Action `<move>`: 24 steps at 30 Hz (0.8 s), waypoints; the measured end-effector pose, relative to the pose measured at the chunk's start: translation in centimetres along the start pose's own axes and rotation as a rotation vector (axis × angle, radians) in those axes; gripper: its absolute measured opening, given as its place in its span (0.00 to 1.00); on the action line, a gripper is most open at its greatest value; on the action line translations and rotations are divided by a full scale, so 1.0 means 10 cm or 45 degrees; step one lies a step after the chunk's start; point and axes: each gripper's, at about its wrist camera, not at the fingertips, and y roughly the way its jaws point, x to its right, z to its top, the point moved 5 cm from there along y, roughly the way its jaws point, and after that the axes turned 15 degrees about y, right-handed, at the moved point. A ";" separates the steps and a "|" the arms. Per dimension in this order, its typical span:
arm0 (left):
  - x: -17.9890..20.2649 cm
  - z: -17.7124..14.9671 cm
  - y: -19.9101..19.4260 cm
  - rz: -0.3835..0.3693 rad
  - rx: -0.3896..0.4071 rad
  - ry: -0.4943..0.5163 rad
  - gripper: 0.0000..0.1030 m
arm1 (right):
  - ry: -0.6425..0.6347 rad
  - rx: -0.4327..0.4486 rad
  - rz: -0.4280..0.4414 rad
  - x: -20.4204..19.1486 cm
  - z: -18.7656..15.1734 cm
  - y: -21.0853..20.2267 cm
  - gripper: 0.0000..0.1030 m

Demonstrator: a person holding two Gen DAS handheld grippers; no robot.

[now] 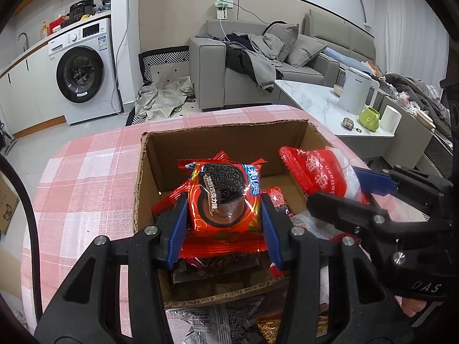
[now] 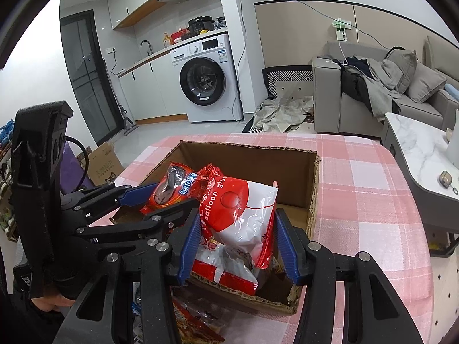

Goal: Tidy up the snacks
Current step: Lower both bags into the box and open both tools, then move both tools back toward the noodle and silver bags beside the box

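An open cardboard box [image 1: 149, 177] stands on the pink checked table; it also shows in the right wrist view [image 2: 314, 200]. My left gripper [image 1: 223, 200] is shut on a red Oreo packet [image 1: 226, 197] and holds it over the box, above other red packets. It also shows in the right wrist view [image 2: 178, 192]. My right gripper [image 2: 238, 226] is shut on a red and white balloon glue bag [image 2: 246, 215], held over the box's right part. That bag also shows in the left wrist view [image 1: 324, 172].
More snack packets [image 1: 218, 318] lie on the table in front of the box. A marble side table [image 1: 312, 100] with a white kettle [image 1: 355, 90] and green mug [image 1: 370, 118] stands to the right. A sofa and washing machine stand beyond.
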 end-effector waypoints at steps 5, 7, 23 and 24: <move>-0.02 -0.01 0.05 0.001 -0.017 -0.004 0.43 | 0.012 -0.004 -0.012 0.01 0.00 0.02 0.50; -0.04 -0.02 0.05 0.003 -0.018 -0.009 0.43 | 0.011 -0.006 -0.012 0.01 0.01 0.02 0.50; -0.09 -0.13 -0.46 0.016 0.059 -0.021 0.89 | 0.073 0.094 -0.029 0.16 0.01 -0.34 0.93; -0.10 -0.14 -0.50 0.021 0.066 -0.028 0.92 | 0.082 0.093 -0.026 0.17 0.01 -0.36 0.96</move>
